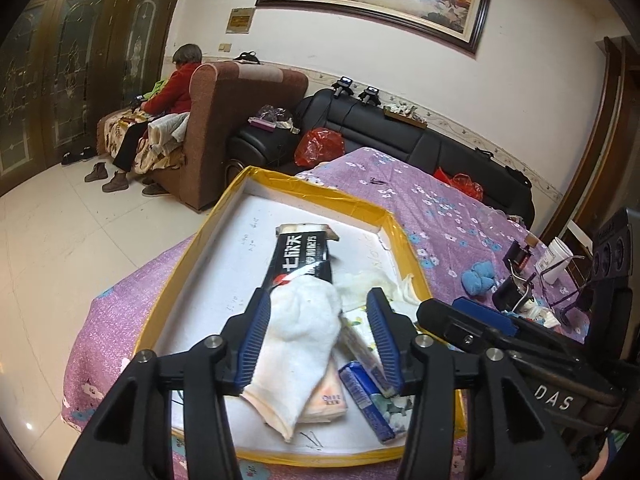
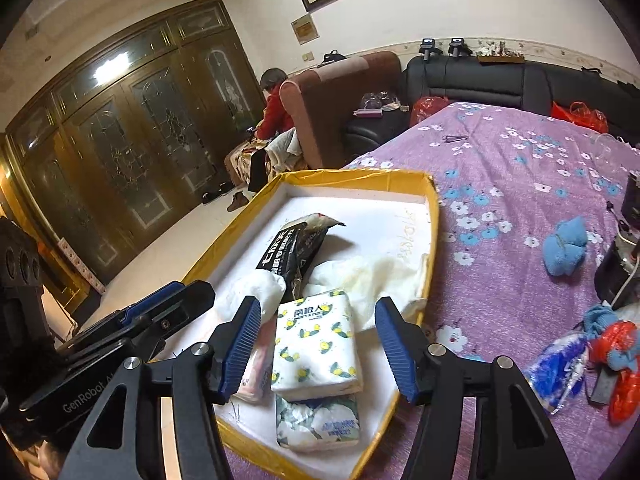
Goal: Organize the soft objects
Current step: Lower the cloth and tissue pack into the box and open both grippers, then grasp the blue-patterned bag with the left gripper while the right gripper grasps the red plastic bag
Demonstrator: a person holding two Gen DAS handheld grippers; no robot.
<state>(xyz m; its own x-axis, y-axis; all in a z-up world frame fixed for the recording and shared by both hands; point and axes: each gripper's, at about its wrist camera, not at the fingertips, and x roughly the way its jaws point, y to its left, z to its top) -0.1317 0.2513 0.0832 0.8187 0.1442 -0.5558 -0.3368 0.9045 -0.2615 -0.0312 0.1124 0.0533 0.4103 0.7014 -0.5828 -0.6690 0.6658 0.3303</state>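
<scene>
A yellow-rimmed tray (image 1: 362, 204) sits on a purple flowered cloth (image 1: 440, 208) and anchors everything. Over its near-left part the left gripper (image 1: 320, 336) hangs with jaws spread wide; a white sock (image 1: 300, 336) lies between them, brushing the left pad, and whether it is pinched cannot be told. Behind the sock a black packet (image 1: 302, 258) lies on the tray floor. Toward the tray's near-right, the right gripper (image 2: 318, 344) hovers open over a lemon-print tissue pack (image 2: 316, 344) stacked on a floral pack (image 2: 318, 424). Crumpled white cloth (image 2: 380, 276) fills the tray's right side. Beyond the tray's right rim, a blue sock (image 2: 566, 244) rests on the purple cloth.
</scene>
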